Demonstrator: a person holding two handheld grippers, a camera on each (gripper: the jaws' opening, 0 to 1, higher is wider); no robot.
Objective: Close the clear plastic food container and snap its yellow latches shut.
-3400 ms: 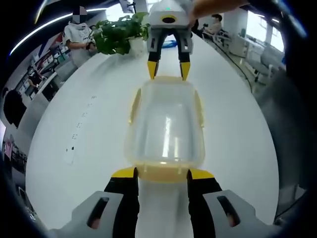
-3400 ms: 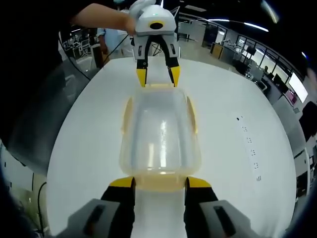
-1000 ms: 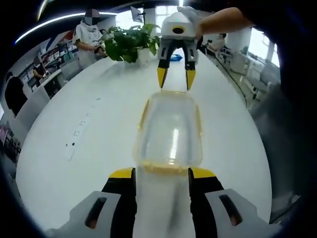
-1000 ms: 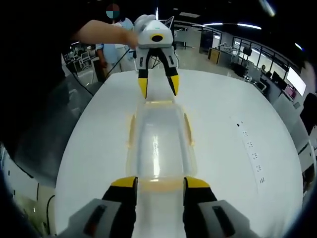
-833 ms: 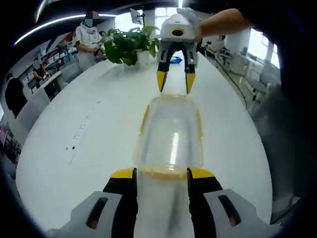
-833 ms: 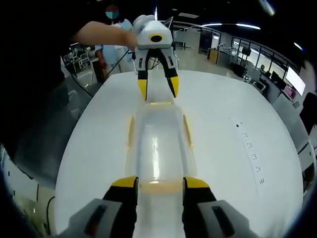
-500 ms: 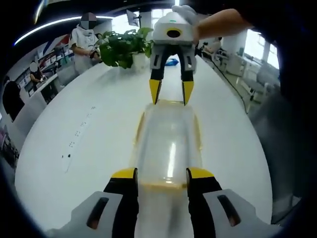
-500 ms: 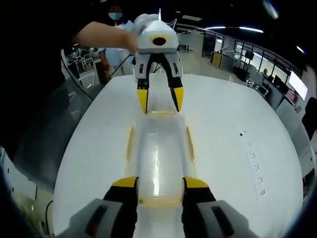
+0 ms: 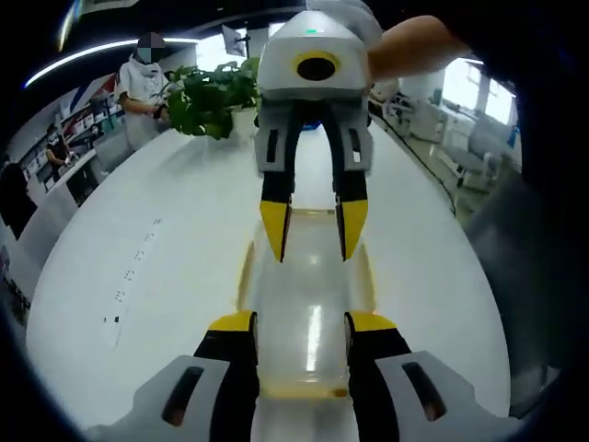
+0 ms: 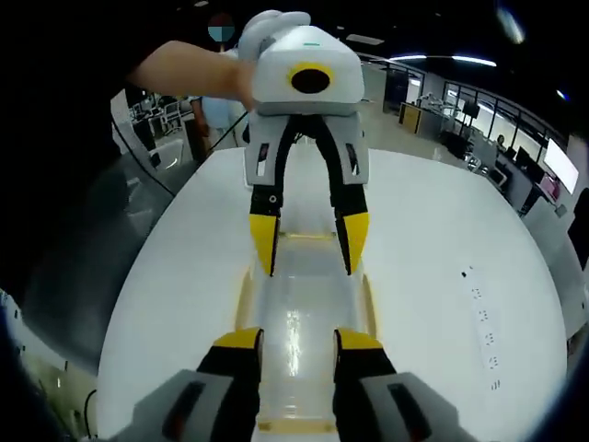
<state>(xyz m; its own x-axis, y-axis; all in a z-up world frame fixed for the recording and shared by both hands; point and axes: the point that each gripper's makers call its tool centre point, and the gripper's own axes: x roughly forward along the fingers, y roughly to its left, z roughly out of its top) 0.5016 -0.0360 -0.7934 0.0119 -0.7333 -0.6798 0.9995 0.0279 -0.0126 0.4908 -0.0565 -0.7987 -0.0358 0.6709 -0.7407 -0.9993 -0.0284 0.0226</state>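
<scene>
On the white table (image 9: 166,221) lies the clear plastic food container (image 9: 308,304), lid on, lengthwise between my two tools. From the left gripper view at 9 o'clock I see a row of small dark marks on the tabletop, and at 10 o'clock a person (image 9: 140,78) standing beside a potted plant (image 9: 207,97).

My left gripper (image 9: 299,322) rises at 6 o'clock with its yellow-tipped jaws parted, one on each long side of the container; I cannot tell whether they press it. Half a second ago those tips sat at the container's near end; now the box runs down between them, so I have moved in over it.

At 12 o'clock in that view the right gripper (image 9: 313,230) faces me, held by a hand (image 9: 405,46), jaws spread, tips over the lid's far half. It looms much larger than 3.4 seconds ago, when it stood at the far edge.

In the right gripper view the same holds mirrored: my right gripper (image 10: 293,341) straddles the container (image 10: 304,304), jaws apart, and the left gripper (image 10: 308,244) hangs opposite with its tips above the lid. The yellow latches (image 10: 245,295) lie along the long sides; whether they are snapped I cannot tell.
</scene>
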